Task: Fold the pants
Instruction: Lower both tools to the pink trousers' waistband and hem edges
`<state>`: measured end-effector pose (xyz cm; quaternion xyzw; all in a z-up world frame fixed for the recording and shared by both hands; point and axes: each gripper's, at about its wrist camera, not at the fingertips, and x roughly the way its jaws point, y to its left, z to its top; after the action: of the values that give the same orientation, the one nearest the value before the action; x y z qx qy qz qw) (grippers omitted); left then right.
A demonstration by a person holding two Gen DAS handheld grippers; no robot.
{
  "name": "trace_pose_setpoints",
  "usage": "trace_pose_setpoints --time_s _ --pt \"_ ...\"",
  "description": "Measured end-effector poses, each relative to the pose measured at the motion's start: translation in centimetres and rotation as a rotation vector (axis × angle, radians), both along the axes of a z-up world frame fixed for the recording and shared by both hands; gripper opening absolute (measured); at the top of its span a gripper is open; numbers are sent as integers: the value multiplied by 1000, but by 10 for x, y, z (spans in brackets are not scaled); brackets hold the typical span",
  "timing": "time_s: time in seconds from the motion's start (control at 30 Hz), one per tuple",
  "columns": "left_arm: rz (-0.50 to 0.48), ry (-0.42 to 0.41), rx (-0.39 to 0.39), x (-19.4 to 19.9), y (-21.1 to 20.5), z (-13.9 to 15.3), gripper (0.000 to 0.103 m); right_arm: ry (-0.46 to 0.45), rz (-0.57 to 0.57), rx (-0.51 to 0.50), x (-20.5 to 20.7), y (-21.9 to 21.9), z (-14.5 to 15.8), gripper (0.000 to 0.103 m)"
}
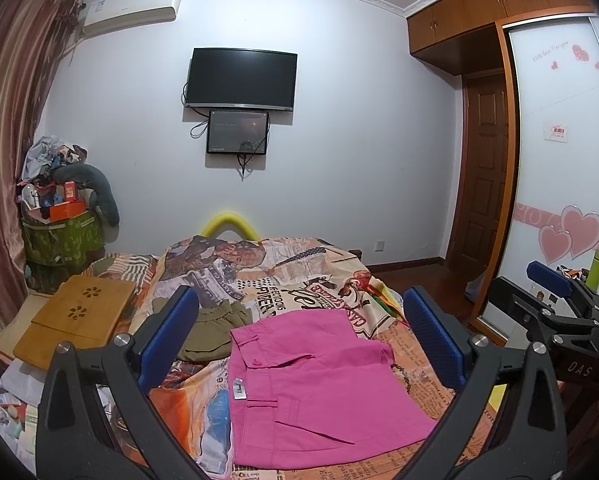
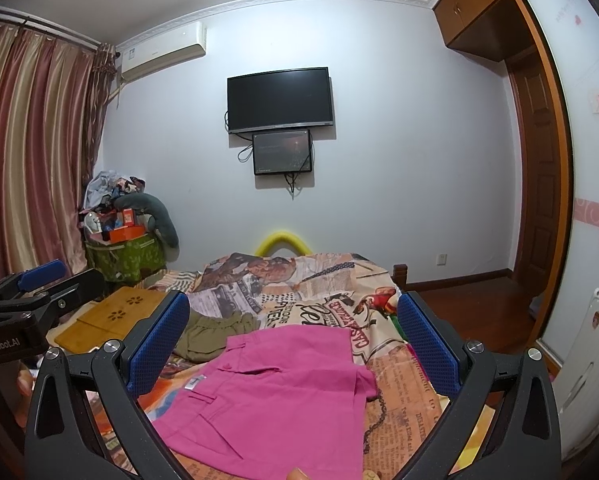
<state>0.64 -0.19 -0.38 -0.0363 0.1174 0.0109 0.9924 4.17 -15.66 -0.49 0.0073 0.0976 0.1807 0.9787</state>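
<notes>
Both my left gripper (image 1: 295, 340) and right gripper (image 2: 293, 338) hover wide apart above flat pink cotton shorts (image 1: 319, 392) mid-bed, unfolded; next, pinch an edge.

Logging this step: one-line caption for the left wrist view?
Open left hand-held gripper above pink pants lying flat on the printed bedspread, olive garment beside them.

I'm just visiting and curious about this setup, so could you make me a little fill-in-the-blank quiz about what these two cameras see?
1. The pants lying flat on the bed are ____ in colour.
2. Both the left claw and the right claw are ____, holding nothing.
3. The olive garment lies on the patterned ____.
4. The television screen on the wall is ____.

Missing words: pink; open; bedspread; off
</notes>
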Motion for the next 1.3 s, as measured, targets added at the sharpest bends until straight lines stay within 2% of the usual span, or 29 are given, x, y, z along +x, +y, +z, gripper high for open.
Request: trace_pose_setpoints --time_s 0.4,0.6,0.97,1.17,1.3 --pt "5 9 10 6 0 -3 103 23 9 8 4 3 -4 103" --pt "13 58 18 28 5 -14 103 63 -2 -24 29 4 -17 103" --pt "92 271 60 121 36 -67 103 241 -55 -102 93 -10 -64 103" --pt "72 462 -35 178 63 -113 103 348 -61 -142 124 -22 -93 103" --pt "119 561 -53 208 80 -146 103 428 -58 -157 142 -28 -115 103"
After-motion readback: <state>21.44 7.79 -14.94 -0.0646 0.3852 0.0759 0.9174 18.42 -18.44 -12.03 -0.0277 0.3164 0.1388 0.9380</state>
